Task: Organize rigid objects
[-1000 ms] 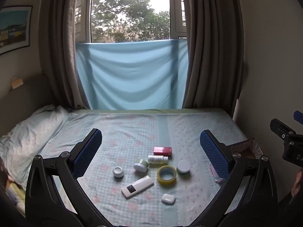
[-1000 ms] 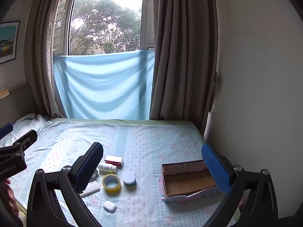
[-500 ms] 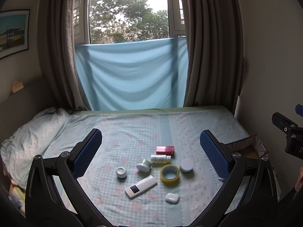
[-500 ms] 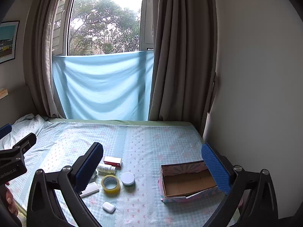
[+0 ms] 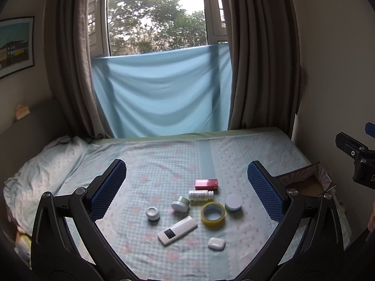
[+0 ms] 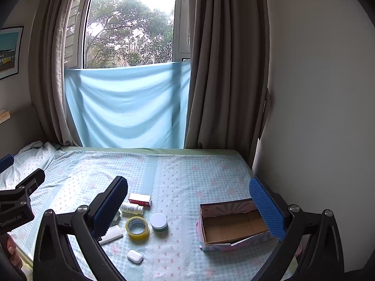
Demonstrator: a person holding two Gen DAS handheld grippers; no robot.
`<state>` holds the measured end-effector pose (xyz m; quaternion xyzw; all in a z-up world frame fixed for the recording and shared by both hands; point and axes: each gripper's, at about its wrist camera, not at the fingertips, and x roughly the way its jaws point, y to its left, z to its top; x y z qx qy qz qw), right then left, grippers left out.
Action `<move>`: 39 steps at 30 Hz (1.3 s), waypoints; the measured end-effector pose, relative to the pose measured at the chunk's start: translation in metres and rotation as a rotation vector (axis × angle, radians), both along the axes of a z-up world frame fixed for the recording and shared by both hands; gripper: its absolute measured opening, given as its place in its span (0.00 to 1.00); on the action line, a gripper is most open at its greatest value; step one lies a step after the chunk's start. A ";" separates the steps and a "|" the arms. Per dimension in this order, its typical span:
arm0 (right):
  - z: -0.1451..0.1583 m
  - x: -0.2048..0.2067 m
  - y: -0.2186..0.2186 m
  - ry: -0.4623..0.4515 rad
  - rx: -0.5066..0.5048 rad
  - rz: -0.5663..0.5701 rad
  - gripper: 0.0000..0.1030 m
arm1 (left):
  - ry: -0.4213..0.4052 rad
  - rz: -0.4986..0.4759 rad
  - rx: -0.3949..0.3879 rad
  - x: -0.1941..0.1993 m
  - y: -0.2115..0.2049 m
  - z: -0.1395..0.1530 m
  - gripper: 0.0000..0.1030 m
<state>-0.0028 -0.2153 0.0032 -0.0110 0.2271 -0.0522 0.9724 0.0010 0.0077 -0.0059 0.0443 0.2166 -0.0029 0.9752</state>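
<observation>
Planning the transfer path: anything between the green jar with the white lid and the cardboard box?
Nothing. In the right wrist view, only bare bedsheet lies between the green jar and the cardboard box.

Dim room, window [image 5: 157, 16] glare, sharp focus, fisheye-bent edges.

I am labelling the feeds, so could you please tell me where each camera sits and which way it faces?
Left wrist: on the open left hand-held gripper, facing the bed's clutter and window; the right hand-held gripper shows at its right edge.
Right wrist: on the open right hand-held gripper, facing the empty cardboard box; the left hand-held gripper and a thumb show at left.
Shared: the tape roll, earbud case and box.
</observation>
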 end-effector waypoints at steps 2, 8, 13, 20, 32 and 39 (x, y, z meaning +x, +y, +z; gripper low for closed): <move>0.000 0.000 -0.001 -0.001 0.001 0.000 1.00 | -0.002 -0.001 0.004 -0.001 0.000 0.001 1.00; 0.001 0.000 -0.004 -0.007 0.008 -0.006 1.00 | -0.007 -0.006 0.005 -0.002 0.000 0.003 1.00; -0.001 -0.001 -0.003 -0.012 0.006 -0.006 1.00 | -0.005 -0.006 0.004 -0.002 -0.001 0.003 1.00; 0.000 0.000 -0.004 -0.013 0.011 -0.008 1.00 | 0.001 -0.003 -0.001 -0.001 -0.001 0.003 1.00; 0.001 0.002 -0.005 -0.015 0.011 -0.006 1.00 | 0.002 -0.002 -0.001 0.000 -0.005 0.001 1.00; 0.001 0.002 -0.005 -0.016 0.010 -0.005 1.00 | 0.005 -0.001 -0.003 0.001 -0.007 -0.001 1.00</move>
